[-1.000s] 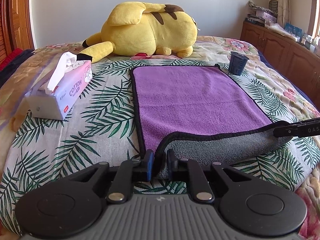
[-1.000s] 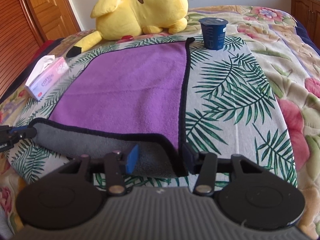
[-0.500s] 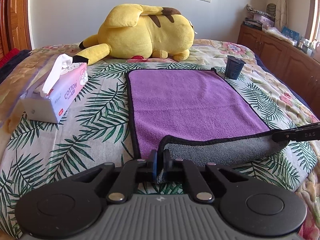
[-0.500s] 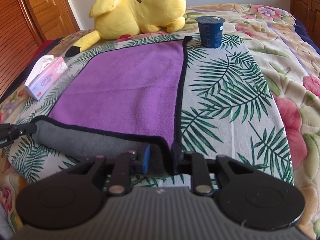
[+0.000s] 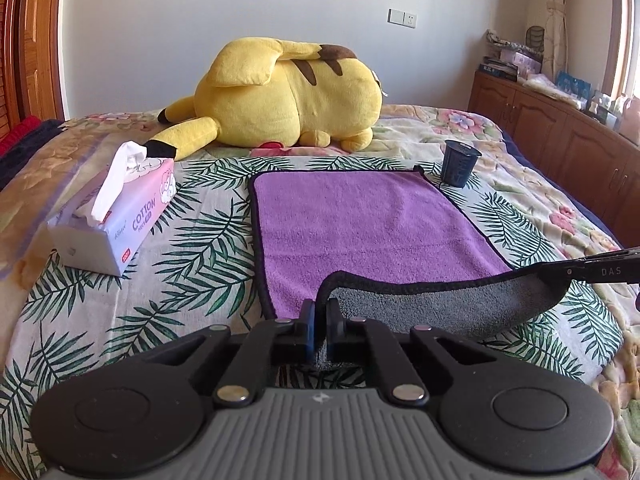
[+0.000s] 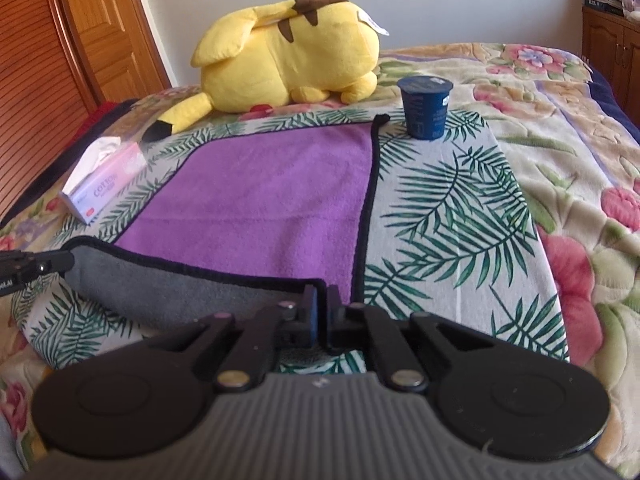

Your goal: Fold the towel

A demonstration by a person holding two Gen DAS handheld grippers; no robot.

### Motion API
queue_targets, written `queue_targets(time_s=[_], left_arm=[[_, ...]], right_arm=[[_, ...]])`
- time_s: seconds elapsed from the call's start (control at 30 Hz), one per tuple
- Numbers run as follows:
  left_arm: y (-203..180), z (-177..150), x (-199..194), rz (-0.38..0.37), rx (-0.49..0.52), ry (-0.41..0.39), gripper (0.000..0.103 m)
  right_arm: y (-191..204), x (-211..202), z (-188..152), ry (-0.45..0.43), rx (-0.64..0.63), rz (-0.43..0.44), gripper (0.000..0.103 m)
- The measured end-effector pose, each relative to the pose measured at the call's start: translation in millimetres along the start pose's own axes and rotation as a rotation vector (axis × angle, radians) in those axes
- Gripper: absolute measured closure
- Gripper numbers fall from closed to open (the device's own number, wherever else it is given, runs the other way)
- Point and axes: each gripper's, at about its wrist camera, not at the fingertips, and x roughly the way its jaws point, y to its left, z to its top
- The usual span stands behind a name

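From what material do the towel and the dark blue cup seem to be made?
Towel: likely microfibre terry, matte. It shows a fuzzy purple pile, a grey underside and black stitched edging, and drapes limply. Dark blue cup: probably plastic, with smooth walls, a slight sheen and a thin rim; paper cannot be ruled out.

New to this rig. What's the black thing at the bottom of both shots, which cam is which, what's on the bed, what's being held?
No robot arm here: a person holds a two-finger gripper in each hand, and each gripper has a fisheye camera that looks forward along its fingers. The black shape at the bottom is the gripper's own body.

Left wrist view: the left gripper is shut on the near left corner of the purple towel. Right wrist view: the right gripper is shut on the near right corner. The near edge is raised, so the grey underside shows.

Also on the bed: a yellow plush toy, a tissue box left of the towel, and a dark blue cup by the far right corner.
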Motion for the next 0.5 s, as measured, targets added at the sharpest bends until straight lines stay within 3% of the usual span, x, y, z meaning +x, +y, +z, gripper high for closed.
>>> queue_targets(time_s=[0.5], left_arm=[[-1, 9, -10, 0.0, -0.006, -0.045, 0.103]], right_arm=[[-2, -8, 12, -0.085, -0.001, 0.037, 0.098]])
